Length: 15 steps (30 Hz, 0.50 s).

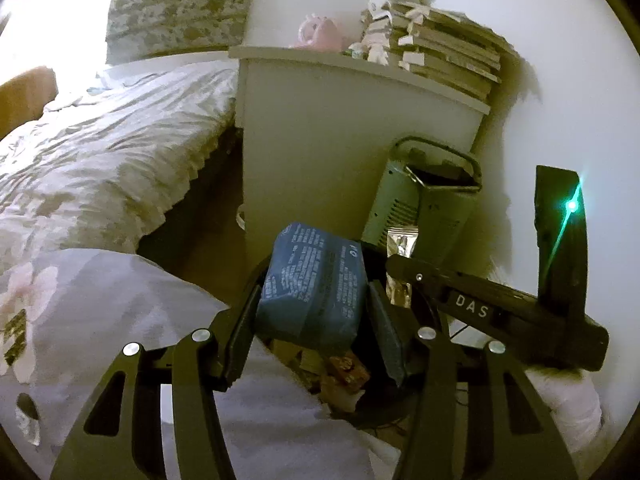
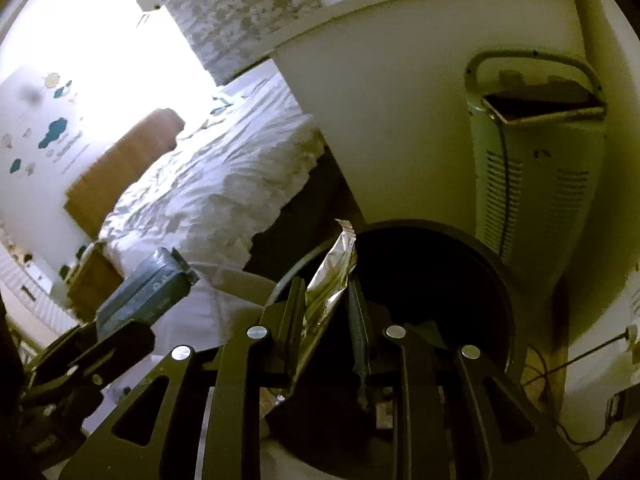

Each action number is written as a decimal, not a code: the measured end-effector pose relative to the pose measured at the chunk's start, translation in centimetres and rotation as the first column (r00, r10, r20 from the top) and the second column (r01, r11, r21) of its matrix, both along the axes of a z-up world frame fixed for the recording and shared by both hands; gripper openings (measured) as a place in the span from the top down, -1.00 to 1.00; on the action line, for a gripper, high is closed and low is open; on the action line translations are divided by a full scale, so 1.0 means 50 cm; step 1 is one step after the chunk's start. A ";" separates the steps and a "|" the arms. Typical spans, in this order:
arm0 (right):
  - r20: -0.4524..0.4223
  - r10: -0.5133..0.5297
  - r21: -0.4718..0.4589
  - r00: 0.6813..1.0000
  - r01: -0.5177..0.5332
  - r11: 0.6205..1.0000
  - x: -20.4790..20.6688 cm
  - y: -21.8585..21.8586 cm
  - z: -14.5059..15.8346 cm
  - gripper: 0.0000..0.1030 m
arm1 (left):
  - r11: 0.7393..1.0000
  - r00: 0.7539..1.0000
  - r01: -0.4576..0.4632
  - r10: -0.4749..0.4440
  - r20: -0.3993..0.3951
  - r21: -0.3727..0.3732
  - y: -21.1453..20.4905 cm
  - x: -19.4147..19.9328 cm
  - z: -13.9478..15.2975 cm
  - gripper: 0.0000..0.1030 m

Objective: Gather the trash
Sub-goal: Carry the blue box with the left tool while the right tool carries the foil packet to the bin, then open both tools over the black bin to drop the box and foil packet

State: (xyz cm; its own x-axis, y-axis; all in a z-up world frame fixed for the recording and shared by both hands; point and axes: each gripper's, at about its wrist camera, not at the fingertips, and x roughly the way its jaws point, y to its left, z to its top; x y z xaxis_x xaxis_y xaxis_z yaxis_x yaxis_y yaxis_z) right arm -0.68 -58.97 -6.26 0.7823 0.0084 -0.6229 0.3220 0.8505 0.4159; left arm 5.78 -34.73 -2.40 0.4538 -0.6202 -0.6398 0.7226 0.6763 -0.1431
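Observation:
My left gripper [image 1: 314, 296] is shut on a blue printed packet [image 1: 316, 276], held upright between its pads. Under it is a round black bin [image 1: 372, 416] with wrappers inside. My right gripper [image 2: 326, 284] is shut on a crumpled silver foil wrapper [image 2: 334, 268], which sticks up over the bin's dark opening, close to the rim [image 2: 480, 248]. In the left wrist view the right gripper [image 1: 400, 268] comes in from the right with the foil wrapper [image 1: 402, 244] at its tip. In the right wrist view the left gripper [image 2: 120, 332] and blue packet [image 2: 148, 292] are at the left.
A white bedside cabinet [image 1: 340, 128] stands just behind the bin, with a pale green heater [image 1: 424, 204] beside it against the wall. Books [image 1: 448, 52] are stacked on the cabinet. A bed with a white duvet [image 1: 100, 140] and a floral pillow [image 1: 100, 300] lie left. Cables [image 2: 560, 364] run along the floor at the right.

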 end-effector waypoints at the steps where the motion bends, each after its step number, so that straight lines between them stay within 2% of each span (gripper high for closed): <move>1: -0.003 -0.004 0.001 1.000 0.004 1.000 -0.001 -0.003 -0.002 0.56 | 1.000 1.000 0.003 -0.003 -0.001 0.004 -0.004 -0.001 -0.004 -0.04; 15: -0.056 -0.039 0.030 0.998 0.041 0.999 -0.004 -0.035 -0.045 0.56 | 0.998 0.998 0.037 -0.035 -0.044 0.042 -0.057 -0.001 -0.052 -0.04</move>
